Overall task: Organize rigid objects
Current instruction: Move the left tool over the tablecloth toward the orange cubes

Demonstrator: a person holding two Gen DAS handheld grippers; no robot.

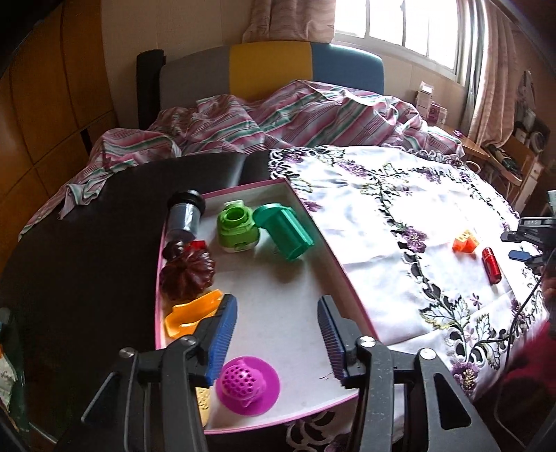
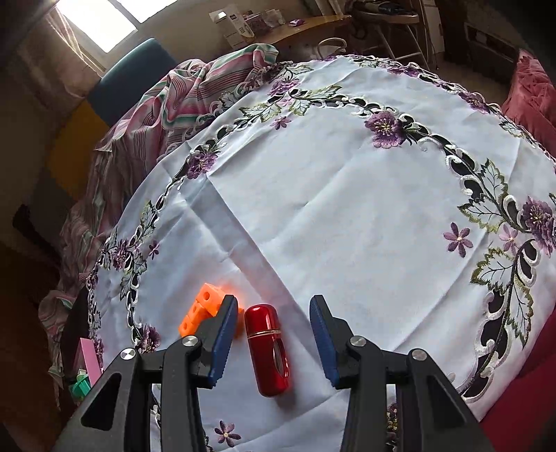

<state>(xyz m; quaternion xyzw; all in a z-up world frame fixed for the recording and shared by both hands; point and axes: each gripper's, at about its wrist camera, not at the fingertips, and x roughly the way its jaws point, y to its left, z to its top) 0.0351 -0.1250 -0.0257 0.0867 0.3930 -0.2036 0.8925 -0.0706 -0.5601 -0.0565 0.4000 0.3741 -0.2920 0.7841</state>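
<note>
A pink-rimmed white tray point(image 1: 351, 278) holds a magenta perforated strainer point(image 1: 246, 384), an orange piece point(image 1: 189, 314), a dark ribbed pumpkin shape point(image 1: 186, 273), a grey cylinder point(image 1: 184, 217), a lime green piece point(image 1: 237, 227) and a teal block point(image 1: 286, 231). My left gripper point(image 1: 278, 337) is open and empty above the tray, just beyond the strainer. On the embroidered cloth lie a red capsule point(image 2: 267, 351), also in the left wrist view point(image 1: 491, 265), and an orange cube block point(image 2: 199, 309), also in the left wrist view point(image 1: 464, 242). My right gripper point(image 2: 272, 339) is open around the capsule.
The white floral tablecloth point(image 2: 347, 208) covers the round table. A black surface point(image 1: 87, 260) lies left of the tray. A striped bedsheet point(image 1: 278, 118) and headboard are behind. A wooden desk point(image 2: 305, 24) with boxes stands at the back.
</note>
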